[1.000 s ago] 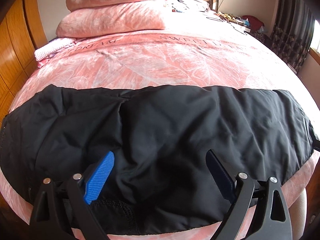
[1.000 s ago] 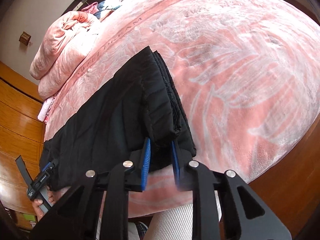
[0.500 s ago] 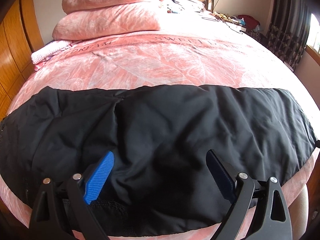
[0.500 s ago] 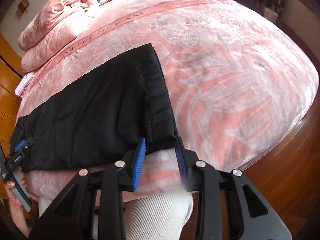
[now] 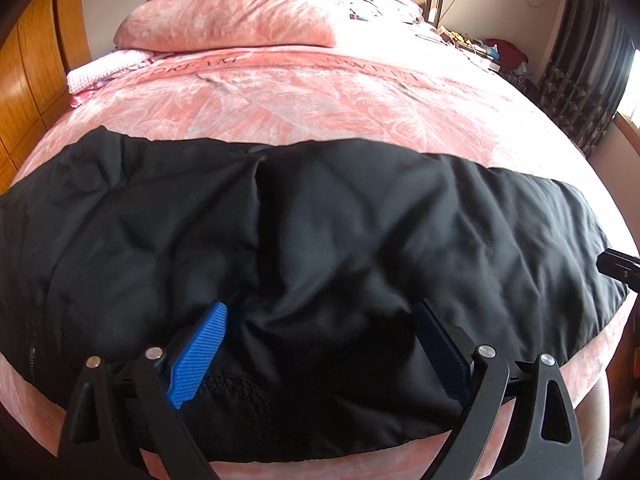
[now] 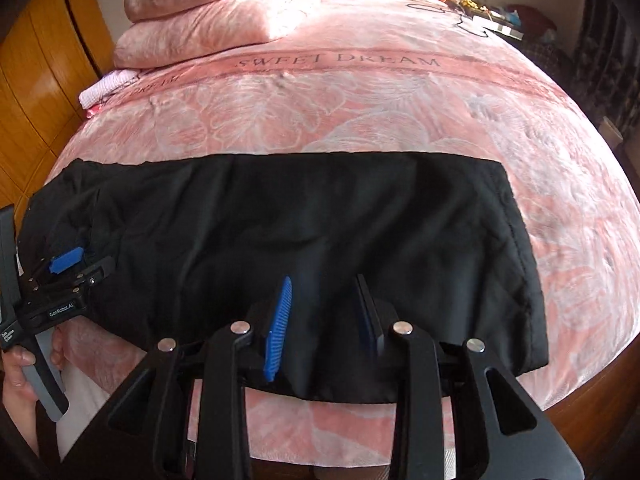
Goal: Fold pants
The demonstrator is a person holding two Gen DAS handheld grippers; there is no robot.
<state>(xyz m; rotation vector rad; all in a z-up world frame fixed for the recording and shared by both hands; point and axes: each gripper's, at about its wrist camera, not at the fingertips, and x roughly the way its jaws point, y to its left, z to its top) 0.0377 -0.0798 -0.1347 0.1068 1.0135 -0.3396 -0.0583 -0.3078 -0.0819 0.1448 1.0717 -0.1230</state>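
The black pants (image 5: 320,248) lie flat and folded lengthwise across the near edge of the pink bed, also shown in the right wrist view (image 6: 320,232). My left gripper (image 5: 320,344) is open wide, its blue pads resting on the cloth near the waist end; it also shows at the left in the right wrist view (image 6: 66,260). My right gripper (image 6: 326,320) is open, with nothing held, above the near edge of the pants toward the leg end. Its tip shows at the right edge of the left wrist view (image 5: 620,266).
The pink bedspread (image 6: 360,112) stretches beyond the pants. Folded pink quilts (image 5: 240,8) are stacked at the head. A wooden wardrobe (image 5: 28,80) stands on the left. Dark curtains (image 5: 580,80) hang at the right. Clutter lies at the far right corner.
My right gripper let go of the pants' leg end, opened, and swung left to face across the pants. The leg end now lies flat. The left gripper moved slightly closer.
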